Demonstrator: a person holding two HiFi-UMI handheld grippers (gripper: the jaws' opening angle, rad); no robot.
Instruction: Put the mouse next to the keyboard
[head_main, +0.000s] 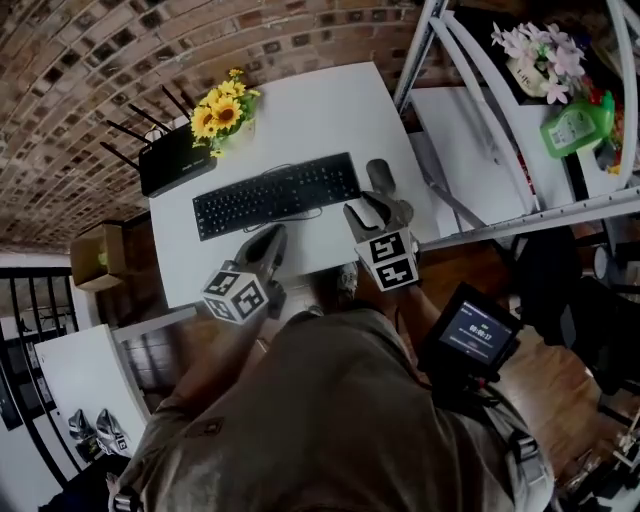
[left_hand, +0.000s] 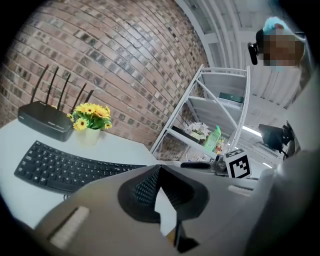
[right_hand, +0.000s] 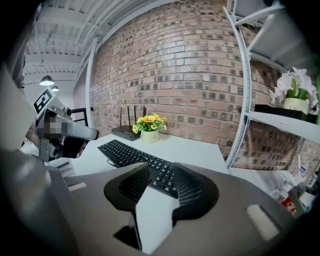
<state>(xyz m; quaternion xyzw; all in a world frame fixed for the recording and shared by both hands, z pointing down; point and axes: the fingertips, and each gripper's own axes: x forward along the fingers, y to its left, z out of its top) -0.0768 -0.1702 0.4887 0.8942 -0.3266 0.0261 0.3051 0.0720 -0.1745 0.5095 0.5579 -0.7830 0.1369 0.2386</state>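
The black keyboard (head_main: 275, 195) lies across the middle of the white table (head_main: 300, 110). A dark grey mouse (head_main: 380, 177) rests on the table just off the keyboard's right end. My right gripper (head_main: 375, 210) hovers right in front of the mouse, over the table's near edge. Its jaws stand apart with nothing between them. In the right gripper view that gripper (right_hand: 161, 167) points at the keyboard (right_hand: 142, 160), and the mouse does not show there. My left gripper (head_main: 272, 236) hangs at the front edge below the keyboard. Its tips (left_hand: 158, 167) meet and it is empty.
A black router (head_main: 172, 160) with antennas and a pot of sunflowers (head_main: 222, 108) stand at the table's back left. A white metal shelf (head_main: 500, 110) carrying pale flowers (head_main: 540, 50) and a green spray bottle (head_main: 575, 125) rises right of the table. A cardboard box (head_main: 100, 255) sits on the floor at left.
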